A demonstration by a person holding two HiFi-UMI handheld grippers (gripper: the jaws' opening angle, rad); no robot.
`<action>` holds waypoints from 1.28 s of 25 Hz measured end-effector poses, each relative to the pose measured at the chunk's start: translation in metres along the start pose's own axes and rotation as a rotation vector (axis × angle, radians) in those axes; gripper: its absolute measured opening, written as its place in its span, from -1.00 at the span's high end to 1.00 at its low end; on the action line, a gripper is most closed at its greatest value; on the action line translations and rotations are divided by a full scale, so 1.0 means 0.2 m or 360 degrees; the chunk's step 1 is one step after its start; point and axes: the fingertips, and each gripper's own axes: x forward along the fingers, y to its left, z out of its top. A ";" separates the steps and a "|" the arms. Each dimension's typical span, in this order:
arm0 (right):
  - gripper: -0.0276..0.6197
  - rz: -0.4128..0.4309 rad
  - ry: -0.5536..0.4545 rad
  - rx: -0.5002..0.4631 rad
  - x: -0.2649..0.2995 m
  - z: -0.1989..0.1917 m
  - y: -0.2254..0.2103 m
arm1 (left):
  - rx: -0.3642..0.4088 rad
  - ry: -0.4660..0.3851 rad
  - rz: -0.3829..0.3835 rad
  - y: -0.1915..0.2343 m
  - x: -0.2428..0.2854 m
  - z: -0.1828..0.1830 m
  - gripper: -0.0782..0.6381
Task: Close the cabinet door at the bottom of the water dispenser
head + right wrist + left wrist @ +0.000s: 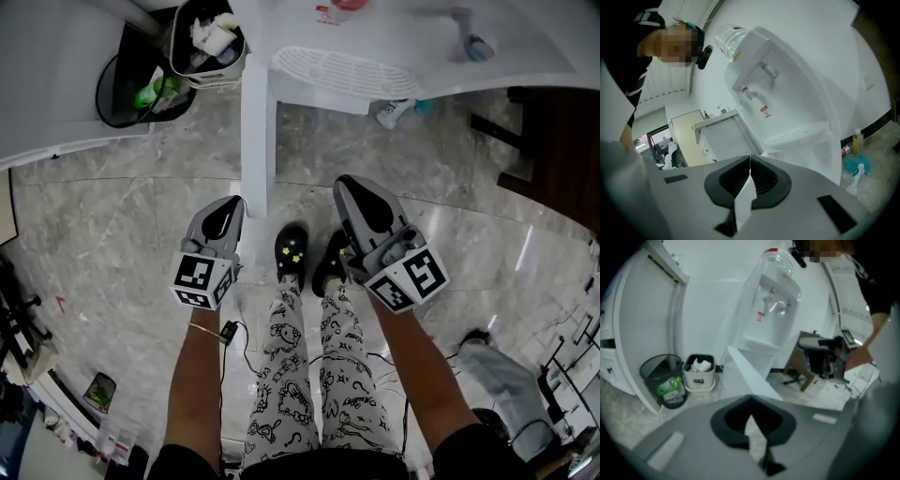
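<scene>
Step in hand: the approach to the open cabinet door, with no contact made yet. The left gripper and the right gripper both have their jaws pressed together on nothing. That suits a push, so no grasp seems needed. The left gripper stands just to the left of the door's free edge and looks better placed. It should meet the outer face flat, near that free edge, and follow the swing round until the panel seats. The right gripper and the person's feet should be kept out of the door's path. The door is a plain white panel. It stands out from the base of the water dispenser towards the person and shows edge-on in the head view. Which side carries the hinge cannot be confirmed, though it appears to be the dispenser's left front corner. Two waste bins stand well clear to the left.
</scene>
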 end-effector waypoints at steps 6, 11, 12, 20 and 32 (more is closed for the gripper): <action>0.86 -0.0067 -0.0048 -0.0024 -0.12 0.03 -0.17 | -0.0058 -0.0058 -0.0117 -0.23 0.17 0.07 0.79; 0.86 -0.0137 -0.0046 -0.0060 -0.18 0.03 -0.32 | -0.0006 -0.0067 -0.0263 -0.44 0.35 0.17 0.79; 0.86 -0.0132 -0.0027 -0.0104 -0.17 0.02 -0.35 | 0.0014 -0.0066 -0.0293 -0.48 0.39 0.19 0.79; 0.86 -0.0132 -0.0058 -0.0223 -0.15 0.11 -0.56 | 0.0127 -0.0079 -0.0444 -0.67 0.64 0.33 0.79; 0.86 -0.0112 -0.0023 -0.0219 -0.18 0.06 -0.69 | 0.0295 -0.0094 -0.0486 -0.78 0.95 0.50 0.79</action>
